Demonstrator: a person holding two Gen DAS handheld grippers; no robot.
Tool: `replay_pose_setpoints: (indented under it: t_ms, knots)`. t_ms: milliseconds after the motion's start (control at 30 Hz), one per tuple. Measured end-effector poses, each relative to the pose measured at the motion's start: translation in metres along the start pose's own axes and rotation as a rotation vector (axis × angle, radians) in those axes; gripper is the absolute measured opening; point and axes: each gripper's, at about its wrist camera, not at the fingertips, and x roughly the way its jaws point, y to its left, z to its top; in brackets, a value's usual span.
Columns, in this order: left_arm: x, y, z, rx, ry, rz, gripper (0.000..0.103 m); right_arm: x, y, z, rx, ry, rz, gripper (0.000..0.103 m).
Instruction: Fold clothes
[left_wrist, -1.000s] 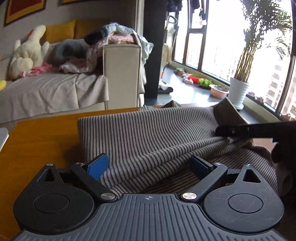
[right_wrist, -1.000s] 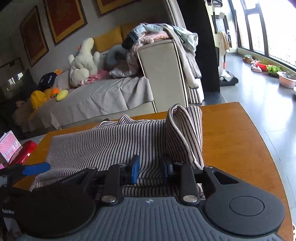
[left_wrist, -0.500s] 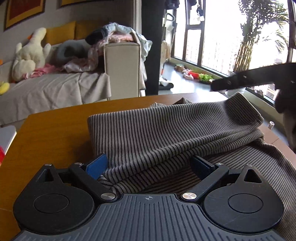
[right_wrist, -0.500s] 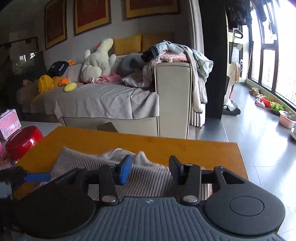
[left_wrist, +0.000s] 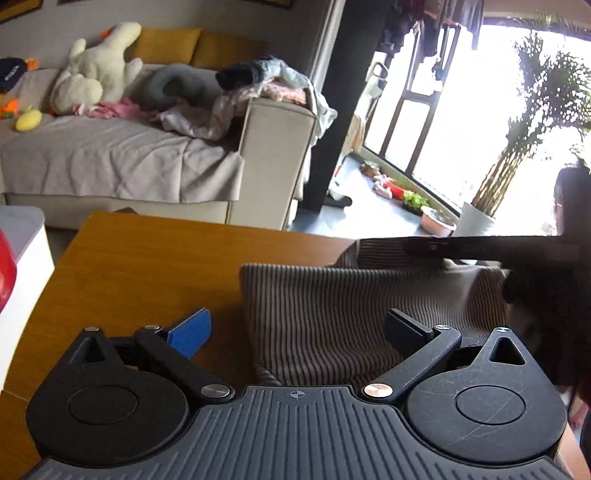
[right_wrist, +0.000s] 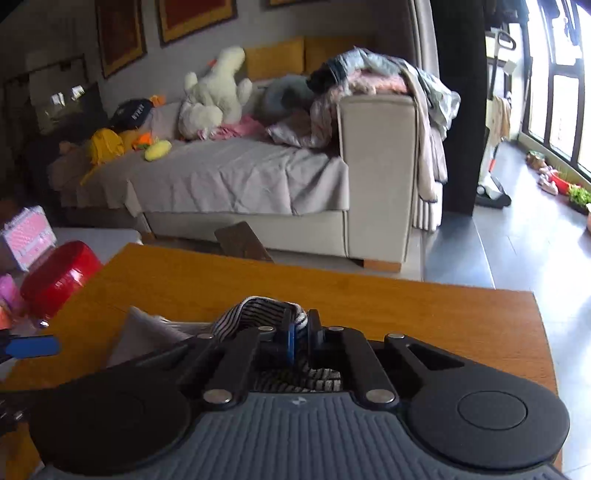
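A: So, where is the striped garment (left_wrist: 354, 314) at this point?

B: On the wooden table (left_wrist: 147, 266), bunched toward its right side in the left wrist view. One fold stands up like a low wall, with the rest sagging toward the camera.

A: And the right tool (right_wrist: 300, 334)?

B: Its jaws have just been closing, and now they pinch a fold of the striped cloth between the blue pad and the black one. A loop of fabric puffs up just beyond the fingertips, and more of it lies under the tool body.

A: Does that tool show from the other side?

B: Yes, as a dark bar crossing the right of the left wrist view, just above the raised edge of the cloth.

A: What about the left tool (left_wrist: 295, 328)?

B: Spread wide. Its blue-padded finger (left_wrist: 190, 332) sits over bare wood to the left of the garment, while the black finger (left_wrist: 404, 330) is over the stripes. Neither pad presses on the cloth, though some of it lies between them.

A: Anything else nearby?

B: A red bowl (right_wrist: 61, 277) at the table's left edge, and a grey sofa (right_wrist: 236, 177) behind with a white plush toy (right_wrist: 214, 99) and a heap of clothes (right_wrist: 369, 81) on its arm.
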Motion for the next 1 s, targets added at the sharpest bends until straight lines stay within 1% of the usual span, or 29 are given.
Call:
replay_pose_setpoints:
  t_ms: [33,100,167,300,400,433,467,500,533,567,600,633,700,733,767,800,833,867,900,933,967,1000]
  knots:
    - [-0.006,0.002,0.004,-0.009,-0.015,-0.004,0.103,-0.022,0.005,0.000,-0.015,-0.023,0.028,0.006]
    - [-0.017,0.003,0.011,-0.026,-0.043,-0.015,0.103,-0.060,0.016,-0.009,-0.051,-0.031,0.071,0.006]
    - [-0.025,-0.002,0.016,-0.025,-0.067,-0.028,0.103,-0.086,0.026,-0.030,-0.074,0.004,0.099,0.006]
    - [-0.035,-0.021,0.017,0.018,-0.085,-0.055,0.103,-0.108,0.042,-0.083,-0.077,0.099,0.127,0.006]
    - [-0.036,-0.038,0.010,0.076,-0.074,-0.067,0.103,-0.114,0.050,-0.107,-0.088,0.138,0.139,0.006]
    - [-0.035,-0.043,0.008,0.096,-0.069,-0.070,0.101,-0.116,0.052,-0.112,-0.094,0.150,0.143,0.006]
    - [-0.035,-0.047,0.006,0.118,-0.052,-0.070,0.088,-0.120,0.054,-0.114,-0.100,0.156,0.146,0.006]
    - [-0.033,-0.050,0.003,0.140,-0.024,-0.073,0.066,-0.128,0.054,-0.112,-0.103,0.142,0.156,0.007]
    - [-0.032,-0.051,0.000,0.154,0.001,-0.072,0.059,-0.137,0.053,-0.108,-0.099,0.107,0.163,0.007]
    - [-0.031,-0.051,-0.004,0.168,0.026,-0.071,0.060,-0.147,0.049,-0.102,-0.090,0.064,0.150,0.007]
    - [-0.031,-0.051,-0.008,0.183,0.043,-0.062,0.059,-0.156,0.046,-0.096,-0.081,0.021,0.137,0.010]
    - [-0.031,-0.047,-0.014,0.201,0.066,-0.052,0.059,-0.163,0.042,-0.090,-0.071,-0.015,0.118,0.016]
    - [-0.031,-0.042,-0.026,0.232,0.117,-0.029,0.058,-0.163,0.030,-0.087,-0.051,-0.032,0.043,0.023]
    - [-0.030,-0.038,-0.032,0.247,0.144,-0.014,0.058,-0.156,0.023,-0.091,-0.028,0.001,0.017,0.023]
    - [-0.030,-0.035,-0.038,0.263,0.172,0.001,0.060,-0.146,0.014,-0.098,0.004,0.059,-0.005,0.023]
    - [-0.029,-0.031,-0.044,0.278,0.199,0.016,0.063,-0.135,0.007,-0.108,0.035,0.121,-0.018,0.023]
    - [-0.031,-0.025,-0.048,0.263,0.216,0.012,0.065,-0.128,0.001,-0.117,0.065,0.169,-0.025,0.023]
    - [-0.033,-0.019,-0.051,0.246,0.232,0.007,0.070,-0.129,-0.002,-0.124,0.093,0.172,-0.014,0.023]
    - [-0.040,-0.015,-0.048,0.230,0.225,0.003,0.072,-0.131,-0.006,-0.129,0.124,0.170,-0.004,0.023]
    - [-0.047,-0.011,-0.045,0.214,0.216,-0.001,0.074,-0.140,-0.010,-0.126,0.167,0.157,0.004,0.023]
    - [-0.053,-0.008,-0.042,0.198,0.208,-0.006,0.077,-0.148,-0.015,-0.123,0.216,0.139,0.013,0.033]
    - [-0.060,-0.005,-0.037,0.176,0.196,-0.015,0.080,-0.157,-0.022,-0.121,0.280,0.117,0.027,0.048]
